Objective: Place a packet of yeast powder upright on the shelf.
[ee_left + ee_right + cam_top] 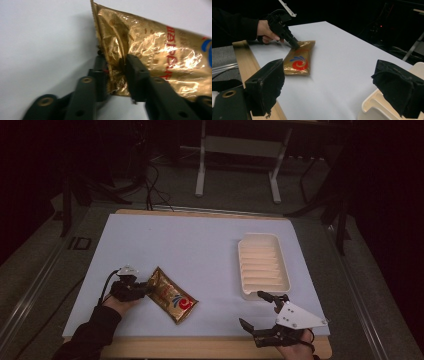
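While the white table (200,245) stretches pale under dim light, its wooden edge runs along the near side and dark floor surrounds it. On the right half sits a cream ribbed tray (263,265), long side running away from the person, and its corner pokes into the right gripper view beside the far jaw. Over on the left half lies the gold foil packet (171,295), flat on the table at a slant, blue and red swirl printed on its near end, red lettering along its length. The left gripper (142,289), held in the person's left hand (120,304), is right at the packet's upper left end, and its 2 jaws are pinched tight on the crinkled sealed edge of the foil; in the left gripper view that edge is squeezed between them. The right gripper (260,309) hovers at the near right corner of the table, just beside the tray's near end, and its 2 jaws stand spread wide apart with nothing between them.
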Available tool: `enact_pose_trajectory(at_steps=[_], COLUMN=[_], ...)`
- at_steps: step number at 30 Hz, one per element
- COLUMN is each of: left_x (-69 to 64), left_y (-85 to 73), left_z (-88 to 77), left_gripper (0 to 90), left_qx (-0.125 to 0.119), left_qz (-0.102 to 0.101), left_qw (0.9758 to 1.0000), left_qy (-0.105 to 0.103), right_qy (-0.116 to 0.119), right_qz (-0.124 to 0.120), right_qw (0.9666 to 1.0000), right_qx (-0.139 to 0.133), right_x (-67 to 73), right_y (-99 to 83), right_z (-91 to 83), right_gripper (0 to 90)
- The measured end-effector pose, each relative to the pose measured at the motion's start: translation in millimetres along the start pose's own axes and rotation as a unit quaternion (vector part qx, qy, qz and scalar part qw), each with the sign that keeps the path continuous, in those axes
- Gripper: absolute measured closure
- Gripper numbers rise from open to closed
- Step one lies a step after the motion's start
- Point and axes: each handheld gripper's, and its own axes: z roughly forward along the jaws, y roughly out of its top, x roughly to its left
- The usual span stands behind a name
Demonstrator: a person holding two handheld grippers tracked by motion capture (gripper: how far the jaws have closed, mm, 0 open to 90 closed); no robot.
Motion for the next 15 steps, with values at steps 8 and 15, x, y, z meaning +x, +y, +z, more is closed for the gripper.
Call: enact_pose_trajectory(at_steps=[8,15], left_x=[-7.0,-18.4], left_y=[5.3,17.6], left_z=[-1.1,-14.5], left_gripper=[90.0,90.0], left_qx=[0.006,-0.017], left_qz=[0.001,0.026], left_qw=[0.9995,0.9989], left_qy=[0.030,0.036], right_qy=[0.001,0.000], right_qz=[0.004,0.005], right_qw=[1.0000,1.0000], right_qx=[0.002,0.001], right_x=[-1.1,-2.3], right_y=[-0.7,-0.6], right_z=[0.4,-1.0], right_gripper=[10.2,10.2])
